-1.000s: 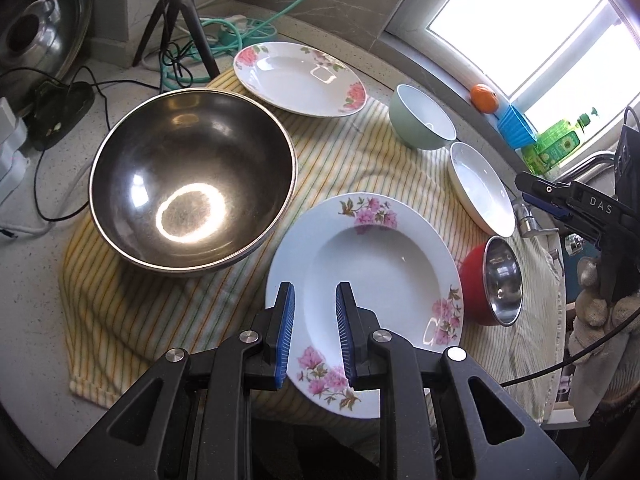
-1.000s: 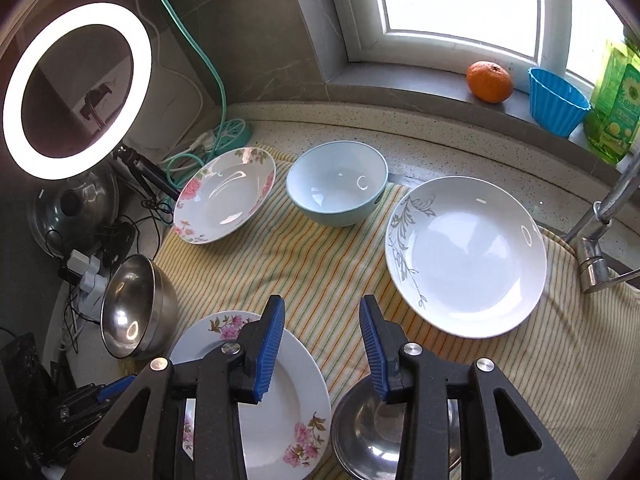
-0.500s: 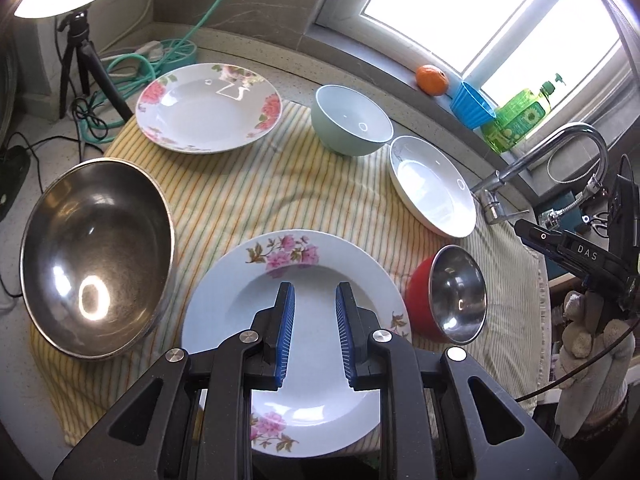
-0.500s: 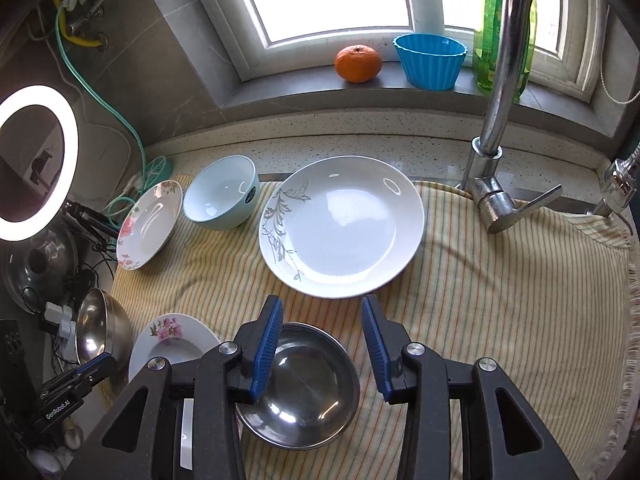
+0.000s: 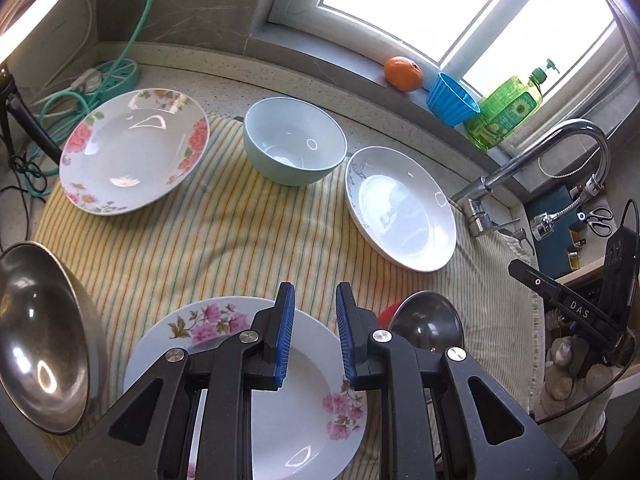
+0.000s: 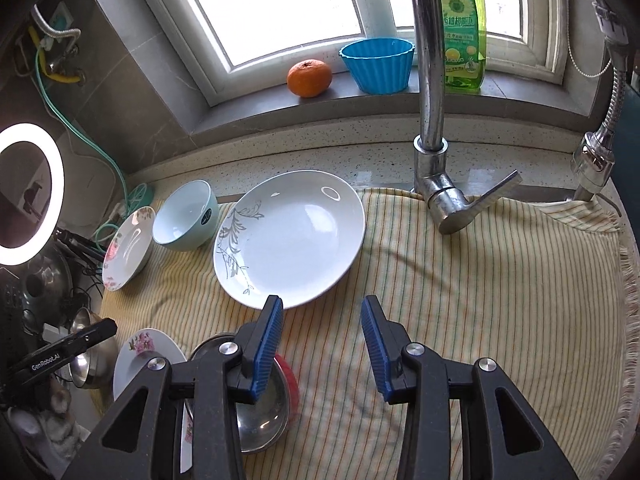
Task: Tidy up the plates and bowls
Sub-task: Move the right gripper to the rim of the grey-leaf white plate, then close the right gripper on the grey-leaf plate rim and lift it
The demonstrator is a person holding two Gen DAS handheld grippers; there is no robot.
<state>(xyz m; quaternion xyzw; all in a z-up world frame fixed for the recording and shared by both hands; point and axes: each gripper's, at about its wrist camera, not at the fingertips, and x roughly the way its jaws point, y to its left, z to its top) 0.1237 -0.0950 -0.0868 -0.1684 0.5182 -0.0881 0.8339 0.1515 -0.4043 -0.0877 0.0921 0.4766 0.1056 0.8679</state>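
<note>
My left gripper [image 5: 315, 300] hovers over the near rim of a pink-flowered plate [image 5: 248, 392]; it is open by a narrow gap with nothing between the pads. A second flowered plate [image 5: 132, 152], a mint bowl [image 5: 294, 140] and a white plate with a grey leaf print [image 5: 400, 208] lie further back. A large steel bowl [image 5: 40, 340] sits at the left, a red steel-lined bowl [image 5: 428, 324] at the right. My right gripper [image 6: 322, 308] is open and empty above the striped cloth [image 6: 480, 300], just in front of the white plate [image 6: 290, 236], with the red bowl [image 6: 264, 412] under its left finger.
A chrome faucet [image 6: 432, 120] rises behind the cloth. On the sill stand an orange [image 6: 309, 78], a blue cup [image 6: 378, 64] and a green soap bottle [image 6: 460, 28]. A ring light [image 6: 28, 192], cables and a pot lid crowd the left.
Both hands have swept to the right. The left view has left the large steel bowl and now faces the window. The right view has gone from the mint bowl to the faucet. Neither jaw gap changed.
</note>
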